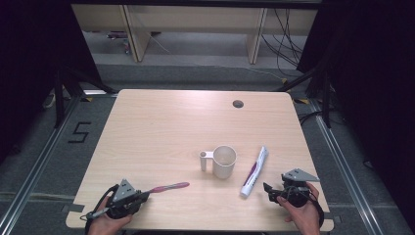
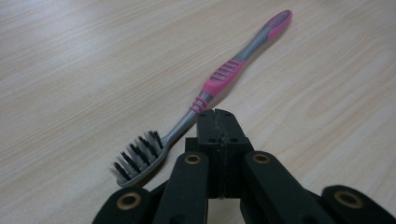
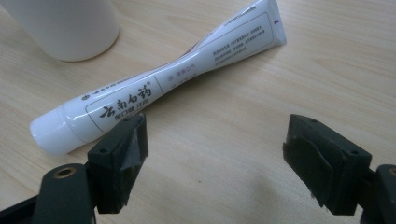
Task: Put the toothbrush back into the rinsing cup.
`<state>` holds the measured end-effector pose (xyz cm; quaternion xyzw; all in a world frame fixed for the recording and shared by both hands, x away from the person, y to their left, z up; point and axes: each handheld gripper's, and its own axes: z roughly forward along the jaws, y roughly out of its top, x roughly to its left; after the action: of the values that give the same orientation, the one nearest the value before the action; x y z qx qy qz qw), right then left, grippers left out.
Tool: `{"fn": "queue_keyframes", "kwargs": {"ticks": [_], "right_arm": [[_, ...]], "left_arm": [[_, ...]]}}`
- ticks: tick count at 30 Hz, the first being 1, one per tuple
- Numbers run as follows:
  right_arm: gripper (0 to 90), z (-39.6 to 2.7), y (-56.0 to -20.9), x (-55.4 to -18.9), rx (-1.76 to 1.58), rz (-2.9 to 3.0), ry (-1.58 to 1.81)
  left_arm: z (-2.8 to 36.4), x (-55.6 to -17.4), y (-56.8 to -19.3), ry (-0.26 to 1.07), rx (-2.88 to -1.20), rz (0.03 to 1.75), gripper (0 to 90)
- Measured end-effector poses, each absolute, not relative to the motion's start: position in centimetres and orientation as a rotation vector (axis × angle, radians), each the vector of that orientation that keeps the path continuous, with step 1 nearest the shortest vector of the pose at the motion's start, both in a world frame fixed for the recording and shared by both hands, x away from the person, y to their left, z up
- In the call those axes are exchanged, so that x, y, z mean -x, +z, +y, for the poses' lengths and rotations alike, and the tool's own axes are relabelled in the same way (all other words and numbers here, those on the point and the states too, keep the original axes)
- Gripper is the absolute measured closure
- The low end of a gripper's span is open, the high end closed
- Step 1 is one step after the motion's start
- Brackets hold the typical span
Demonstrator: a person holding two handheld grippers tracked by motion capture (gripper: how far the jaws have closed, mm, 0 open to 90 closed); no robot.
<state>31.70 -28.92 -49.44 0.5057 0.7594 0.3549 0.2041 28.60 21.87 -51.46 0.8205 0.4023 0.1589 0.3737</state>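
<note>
A pink and grey toothbrush [image 1: 169, 187] lies flat near the table's front left, bristles toward my left gripper [image 1: 147, 195]. In the left gripper view the jaws of the left gripper [image 2: 218, 116] are pressed together with nothing between them. The toothbrush [image 2: 224, 74] has its neck just beside the tips, on their left. A white toothpaste tube [image 1: 254, 171] lies at the front right, cap end nearest. My right gripper [image 1: 268, 191] stands open just short of it. In the right gripper view the right gripper [image 3: 217, 140] has bare table between its jaws, and the tube [image 3: 177, 70] lies just beyond.
A white cup [image 1: 224, 160] with a side handle stands upright mid-table, left of the tube, and its base [image 3: 70, 28] is in the right gripper view. The wooden table [image 1: 161, 127] has a cable hole [image 1: 238, 104] near its far edge. Dark floor surrounds it.
</note>
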Motion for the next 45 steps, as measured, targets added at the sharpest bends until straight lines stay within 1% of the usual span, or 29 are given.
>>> {"fn": "queue_keyframes", "kwargs": {"ticks": [12,15,18,21,26,31,32,34,35,36,38,39,40,45], "right_arm": [[23.2,-28.8,-49.5,-31.8,-1.413,2.109,0.975],[23.3,-29.1,-49.6,-32.0,-1.345,2.149,1.008],[23.3,-29.1,-49.5,-32.0,-1.339,2.145,0.998],[23.3,-29.1,-49.5,-32.0,-1.344,2.147,1.003],[23.4,-29.1,-49.5,-32.0,-1.368,2.142,0.984],[23.4,-28.8,-49.5,-31.8,-1.418,2.141,0.991],[23.4,-28.8,-49.5,-31.8,-1.416,2.139,0.99],[23.4,-29.1,-49.5,-32.0,-1.367,2.138,0.974],[23.4,-29.1,-49.5,-32.0,-1.367,2.138,0.974],[23.4,-29.0,-49.6,-32.0,-1.382,2.139,0.976],[23.4,-29.0,-49.6,-32.0,-1.38,2.138,0.976],[23.4,-29.2,-49.6,-32.2,-1.334,2.142,0.988],[23.5,-29.2,-49.5,-32.1,-1.339,2.147,0.992],[23.5,-29.3,-49.5,-32.2,-1.327,2.153,0.986]], "left_arm": [[22.3,-30.2,-51.8,0.441,-2.109,1.066,89.4],[22.3,-30.8,-51.9,0.474,-2.122,1.056,89.4],[22.4,-31.1,-51.8,0.472,-2.133,1.056,89.4],[22.6,-32.1,-51.8,0.507,-2.137,1.074,89.4],[22.7,-33.3,-51.8,0.521,-2.14,1.086,89.4],[22.2,-34.8,-51.8,0.54,-2.121,1.096,89.4],[21.9,-35.1,-51.9,0.541,-2.104,1.11,89.4],[21.7,-35.8,-51.7,0.544,-2.121,1.103,89.4],[21.4,-36.1,-51.8,0.551,-2.092,1.117,89.4],[21.2,-36.8,-51.7,0.555,-2.122,1.104,89.4],[20.9,-37.1,-51.8,0.554,-2.09,1.115,89.3],[20.8,-37.4,-51.7,0.556,-2.113,1.105,89.2],[20.3,-38.0,-51.7,0.555,-2.081,1.124,89.1],[19.7,-39.2,-51.3,0.556,-2.095,1.118,89.1]]}}
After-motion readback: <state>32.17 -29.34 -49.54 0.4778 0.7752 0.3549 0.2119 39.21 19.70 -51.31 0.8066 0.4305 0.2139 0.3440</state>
